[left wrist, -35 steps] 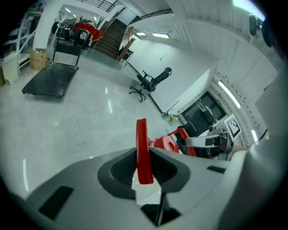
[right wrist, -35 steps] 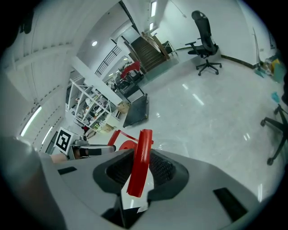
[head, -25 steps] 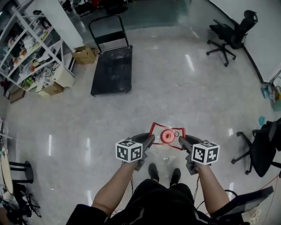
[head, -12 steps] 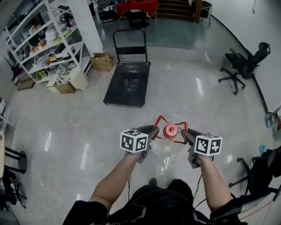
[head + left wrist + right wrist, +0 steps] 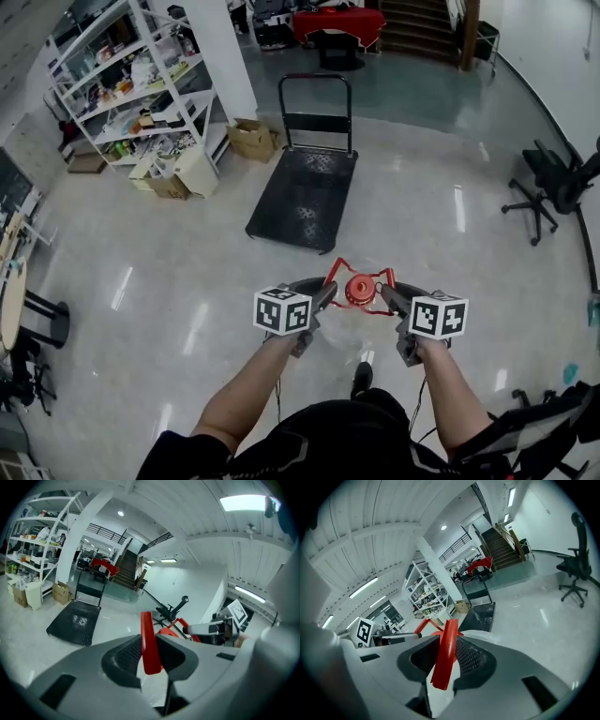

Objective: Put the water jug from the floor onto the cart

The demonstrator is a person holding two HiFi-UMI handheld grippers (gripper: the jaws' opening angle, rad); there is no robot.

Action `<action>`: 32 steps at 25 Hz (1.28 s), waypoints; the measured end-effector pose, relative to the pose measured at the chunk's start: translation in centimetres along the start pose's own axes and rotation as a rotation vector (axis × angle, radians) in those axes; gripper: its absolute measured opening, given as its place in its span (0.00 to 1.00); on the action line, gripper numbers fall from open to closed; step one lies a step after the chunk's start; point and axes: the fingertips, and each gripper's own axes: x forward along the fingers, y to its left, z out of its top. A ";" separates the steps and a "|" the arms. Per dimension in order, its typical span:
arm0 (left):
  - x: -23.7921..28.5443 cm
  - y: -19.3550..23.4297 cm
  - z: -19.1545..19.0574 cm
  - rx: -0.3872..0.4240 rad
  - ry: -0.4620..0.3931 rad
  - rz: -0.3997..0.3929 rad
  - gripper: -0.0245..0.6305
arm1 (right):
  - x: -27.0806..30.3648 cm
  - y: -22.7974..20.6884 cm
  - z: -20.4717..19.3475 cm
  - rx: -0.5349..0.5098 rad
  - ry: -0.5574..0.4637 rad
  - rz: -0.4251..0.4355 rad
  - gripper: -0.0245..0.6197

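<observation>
The water jug (image 5: 359,291) is clear, with a red cap and a red carrying handle (image 5: 334,272). It hangs off the floor between my two grippers in the head view. My left gripper (image 5: 323,296) is shut on the handle's left strap (image 5: 150,644), which stands upright between its pads. My right gripper (image 5: 388,298) is shut on the right strap (image 5: 445,653). The black flat cart (image 5: 305,197), with an upright push bar (image 5: 314,98) at its far end, stands on the floor a short way ahead of the jug. Nothing lies on its deck.
White shelving (image 5: 131,84) full of goods lines the left, with cardboard boxes (image 5: 251,141) at its foot beside the cart. An office chair (image 5: 553,183) stands at the right and a black stool (image 5: 47,323) at the left. My foot (image 5: 361,378) shows below the jug.
Both grippers have carried the jug forward over the shiny floor and a little up. The cart has come much closer, now straight ahead instead of far to the left.
</observation>
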 end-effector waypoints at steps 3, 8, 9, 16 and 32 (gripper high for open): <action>0.8 2.0 2.5 -0.033 -0.030 0.052 0.16 | 2.4 -0.5 3.1 -0.034 0.018 0.060 0.20; 3.0 5.9 7.5 -0.046 -0.089 0.119 0.16 | 7.2 -1.9 9.1 -0.093 0.028 0.129 0.20; 3.5 6.8 8.4 -0.045 -0.091 0.129 0.16 | 8.4 -2.2 10.1 -0.098 0.031 0.133 0.20; 7.5 14.1 15.2 -0.062 -0.128 0.133 0.16 | 16.7 -4.3 17.3 -0.130 0.037 0.130 0.20; 13.1 34.2 28.8 -0.062 -0.138 0.123 0.16 | 38.1 -5.1 30.6 -0.123 0.052 0.110 0.20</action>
